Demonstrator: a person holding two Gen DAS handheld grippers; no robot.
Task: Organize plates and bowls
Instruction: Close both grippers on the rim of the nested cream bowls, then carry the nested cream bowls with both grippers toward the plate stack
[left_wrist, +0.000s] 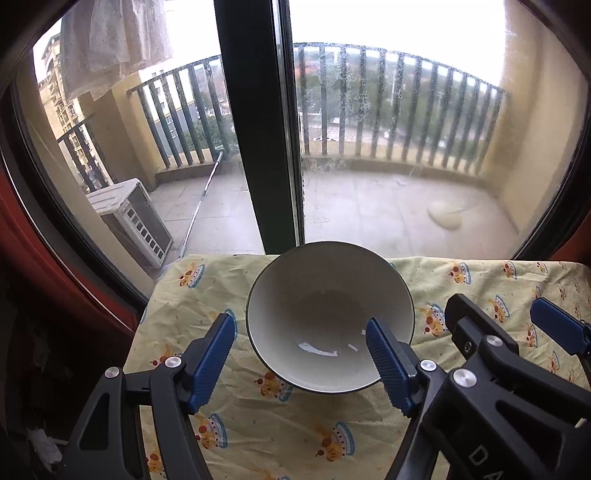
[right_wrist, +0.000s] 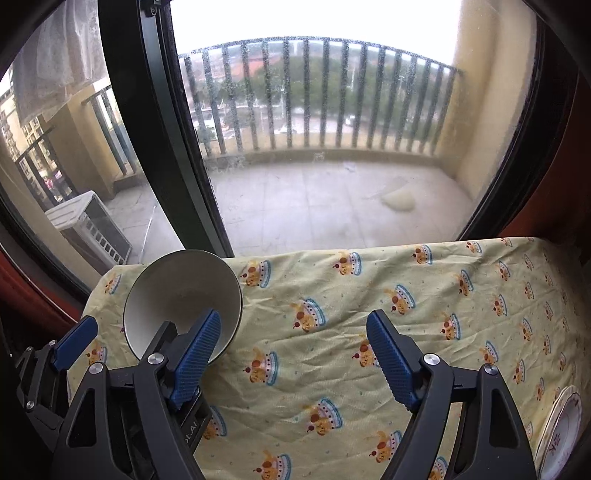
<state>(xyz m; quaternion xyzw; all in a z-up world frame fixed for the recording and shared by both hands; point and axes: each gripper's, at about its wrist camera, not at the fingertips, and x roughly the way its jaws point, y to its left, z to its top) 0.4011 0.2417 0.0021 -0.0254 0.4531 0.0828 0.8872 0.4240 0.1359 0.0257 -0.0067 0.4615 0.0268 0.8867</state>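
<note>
Table under yellow patterned cloth (right_wrist: 332, 369) set against a big window (left_wrist: 388, 147), balcony outside. 1 white bowl (left_wrist: 325, 314) upright on the cloth near the far left edge, empty. 1 plate (right_wrist: 561, 424) at the cloth's near right edge, partly cut off. Left gripper (left_wrist: 299, 350) jaws wide apart, straddling the bowl's near left rim, right finger inside the bowl, pads not pressing. Right gripper (right_wrist: 291, 354) jaws wide apart over bare cloth, holding nothing.
</note>
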